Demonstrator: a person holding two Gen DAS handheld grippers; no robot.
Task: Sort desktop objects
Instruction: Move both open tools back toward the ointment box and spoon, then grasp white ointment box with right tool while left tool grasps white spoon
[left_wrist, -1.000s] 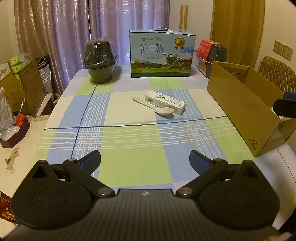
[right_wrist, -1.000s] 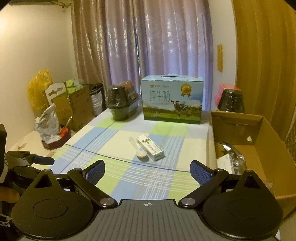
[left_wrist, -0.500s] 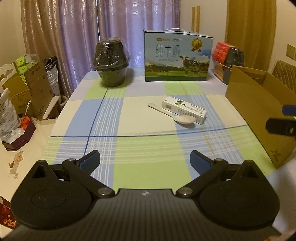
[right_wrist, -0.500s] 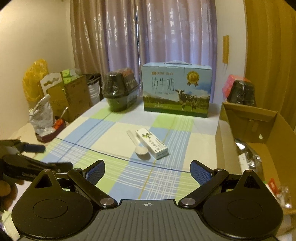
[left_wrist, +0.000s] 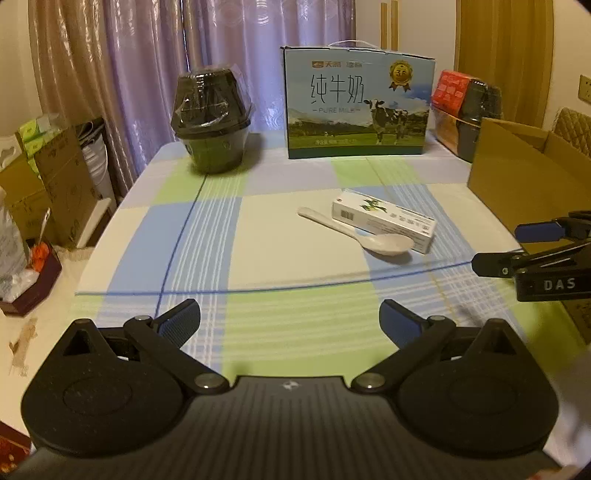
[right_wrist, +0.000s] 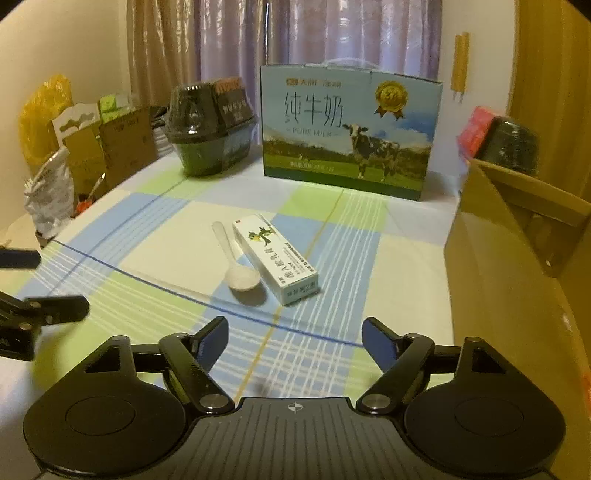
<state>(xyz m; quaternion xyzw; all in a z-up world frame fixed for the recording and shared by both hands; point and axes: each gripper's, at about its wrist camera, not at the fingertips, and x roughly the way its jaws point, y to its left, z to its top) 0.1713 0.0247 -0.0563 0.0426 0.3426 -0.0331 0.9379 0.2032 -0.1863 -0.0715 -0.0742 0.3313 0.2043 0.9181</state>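
**Inspector A:** Left wrist view. The left gripper (left_wrist: 290, 319) stands released, jaws wide apart, nothing between them. The white plastic spoon (left_wrist: 364, 233) lies ahead of the jaws and somewhat to their right, its bowl nearest. The small white carton (left_wrist: 384, 219) lies just beyond the spoon, touching or nearly touching it; contact cannot be confirmed. The right gripper (left_wrist: 491, 249) enters at the right edge, also unclenched.

**Inspector B:** Right wrist view. The right gripper (right_wrist: 293, 345) is released and empty. The spoon (right_wrist: 236, 258) sits directly ahead of the jaws, slightly left of centre; the carton (right_wrist: 277, 260) lies alongside it, straight ahead. The cardboard box (right_wrist: 517, 266) stands open to the right of the jaws.

**Inspector A:** Handling assessment?

**Inspector B:** Judged light and rigid, both. The spoon looks smooth, likely slippery, and low against the tablecloth (right_wrist: 155, 258); the handle mid-length is the probable hold. The carton would crush under hard clamping; it is best taken across its narrow width, near the middle.
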